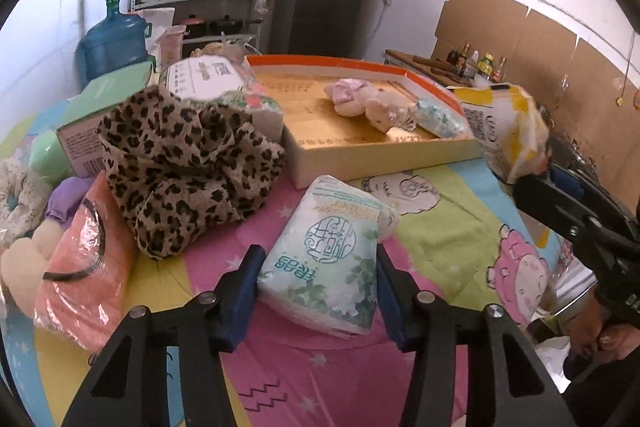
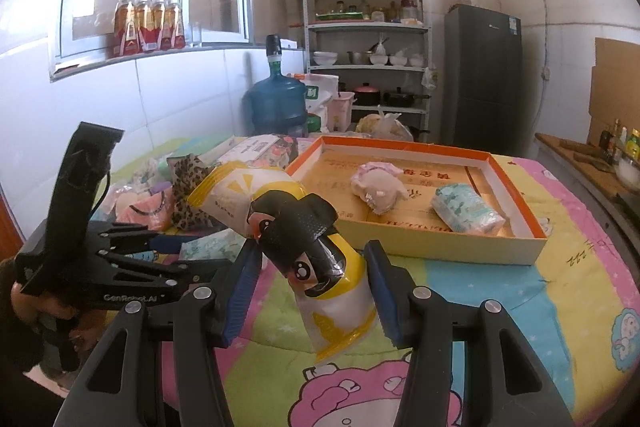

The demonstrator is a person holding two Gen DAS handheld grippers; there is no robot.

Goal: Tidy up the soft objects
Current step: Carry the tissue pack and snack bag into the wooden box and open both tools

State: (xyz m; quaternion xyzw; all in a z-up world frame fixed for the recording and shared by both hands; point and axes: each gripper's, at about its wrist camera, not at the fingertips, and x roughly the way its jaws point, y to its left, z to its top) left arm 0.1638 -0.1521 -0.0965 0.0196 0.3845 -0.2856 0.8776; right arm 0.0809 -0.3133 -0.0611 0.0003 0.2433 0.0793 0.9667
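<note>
My left gripper [image 1: 316, 267] is shut on a white-and-green tissue pack [image 1: 332, 259] resting on the colourful table cover. My right gripper [image 2: 310, 267] is shut on a yellow-and-white soft pack [image 2: 288, 227] with a black cartoon print, held above the table; the pack also shows in the left wrist view [image 1: 508, 123]. The orange-rimmed cardboard tray [image 1: 360, 155] holds a pink-and-cream plush toy [image 1: 364, 103] and a small tissue pack [image 1: 438, 119]. In the right wrist view the tray [image 2: 456, 247] lies just beyond the held pack.
A leopard-print cloth [image 1: 188, 163], an orange wrapped pack [image 1: 88, 263], a green box [image 1: 92, 119] and more soft items pile at the table's left. Beyond stand a blue water jug [image 2: 278, 99], metal shelves [image 2: 368, 63] and a dark fridge [image 2: 482, 79].
</note>
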